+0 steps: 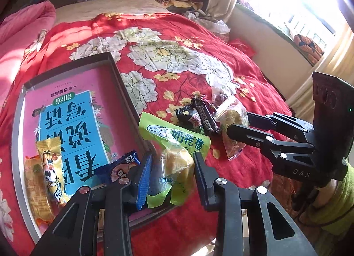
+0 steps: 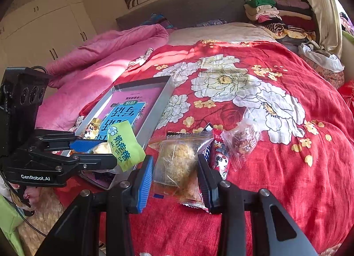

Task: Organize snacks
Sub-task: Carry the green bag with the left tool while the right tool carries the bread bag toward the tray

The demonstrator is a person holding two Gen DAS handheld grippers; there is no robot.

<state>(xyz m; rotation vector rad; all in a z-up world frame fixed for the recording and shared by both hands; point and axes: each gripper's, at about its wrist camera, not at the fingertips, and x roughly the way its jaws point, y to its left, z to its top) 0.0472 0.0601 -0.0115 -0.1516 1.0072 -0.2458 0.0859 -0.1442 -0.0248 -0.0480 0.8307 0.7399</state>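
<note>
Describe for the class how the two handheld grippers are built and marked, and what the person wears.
Both are black linkage frames with silver pivot pins. The left gripper and the right gripper each have one blue ribbed pad and one black toothed finger. The left's body reads GenRobot.AI in white, with three round ports and a thin black cable trailing below; the right's reads DAS. A green sleeve shows behind it.

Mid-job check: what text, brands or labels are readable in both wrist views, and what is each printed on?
"GenRobot.AI": side of the left gripper body.
"DAS": body of the right gripper.
"Milk", "奶疙瘩", "(原味)": green milk-candy packet held in the left gripper.
"NAI GE DA": same packet, right wrist view.
"训练", "一年级提高篇": pink-and-blue book in the grey tray; its big title is partly covered.
Black candy wrappers, gold packets: print too small.
</note>
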